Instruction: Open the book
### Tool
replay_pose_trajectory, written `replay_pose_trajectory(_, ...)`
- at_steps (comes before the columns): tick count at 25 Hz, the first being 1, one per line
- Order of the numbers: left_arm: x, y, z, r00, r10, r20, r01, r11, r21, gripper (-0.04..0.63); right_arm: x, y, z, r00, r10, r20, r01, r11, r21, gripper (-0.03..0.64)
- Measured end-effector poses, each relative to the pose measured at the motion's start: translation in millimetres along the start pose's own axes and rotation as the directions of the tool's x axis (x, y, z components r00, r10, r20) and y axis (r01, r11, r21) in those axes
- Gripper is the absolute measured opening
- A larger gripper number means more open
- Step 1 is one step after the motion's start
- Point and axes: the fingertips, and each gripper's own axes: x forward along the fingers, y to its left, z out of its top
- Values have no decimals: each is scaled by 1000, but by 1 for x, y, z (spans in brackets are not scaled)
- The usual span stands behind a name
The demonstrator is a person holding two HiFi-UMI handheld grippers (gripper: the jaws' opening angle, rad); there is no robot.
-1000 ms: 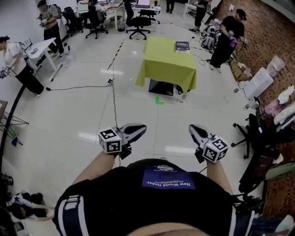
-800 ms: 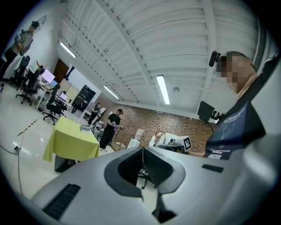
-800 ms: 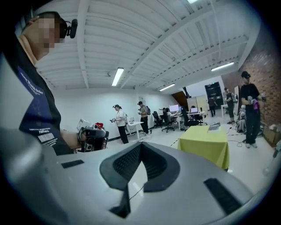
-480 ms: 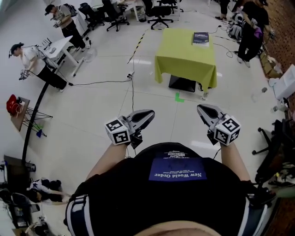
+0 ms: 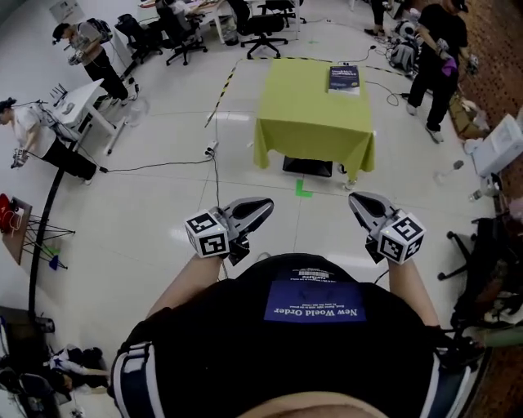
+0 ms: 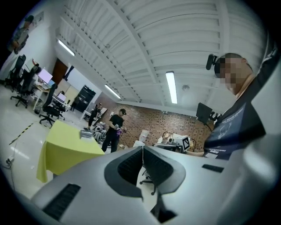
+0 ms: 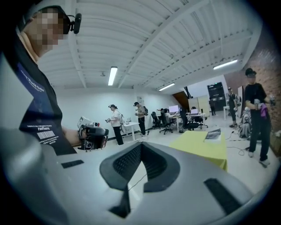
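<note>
The book (image 5: 344,79), dark-covered and closed, lies at the far right corner of a table under a yellow-green cloth (image 5: 310,122), well ahead of me across the white floor. I hold both grippers close in front of my body, far short of the table. The left gripper (image 5: 266,204) is shut and empty, its jaws touching in the left gripper view (image 6: 142,147). The right gripper (image 5: 354,198) is also shut with nothing in it (image 7: 140,144). The book (image 6: 87,134) shows small on the table in the left gripper view, and the book (image 7: 213,134) also appears in the right gripper view.
A person in black (image 5: 432,42) stands right of the table. A black box (image 5: 308,166) sits under it, with a green tape mark (image 5: 303,188) on the floor in front. A cable (image 5: 214,171) runs over the floor. Desks, office chairs (image 5: 263,24) and other people stand at left and behind.
The table and book have come nearer and look larger in the head view. Both grippers stay shut in the same pose before my body.
</note>
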Motion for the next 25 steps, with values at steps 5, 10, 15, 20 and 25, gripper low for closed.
replay_pose_trajectory(5,25,84,53,989,-141,-32,141,990,4,8,49,-41,47,991,-135,11,136,991,-9,-14)
replay_pose_trajectory(10,47,153,88,975,-207,-78,209,978,18,8,95,-82,65,976,-216,14,215,976,41,-14)
replay_pose_trajectory(15,81,201,102,964,-253,-87,252,968,-15,8,128,-122,70,972,-234,-15,234,970,65,-14)
replay_pose_trajectory(20,136,246,99,973,-201,-116,200,979,-28,8,143,-202,62,977,-213,-12,213,972,96,-14)
replay_pose_trajectory(25,212,283,126,989,-106,-103,106,994,-3,8,168,-294,82,995,-101,12,100,994,52,-14)
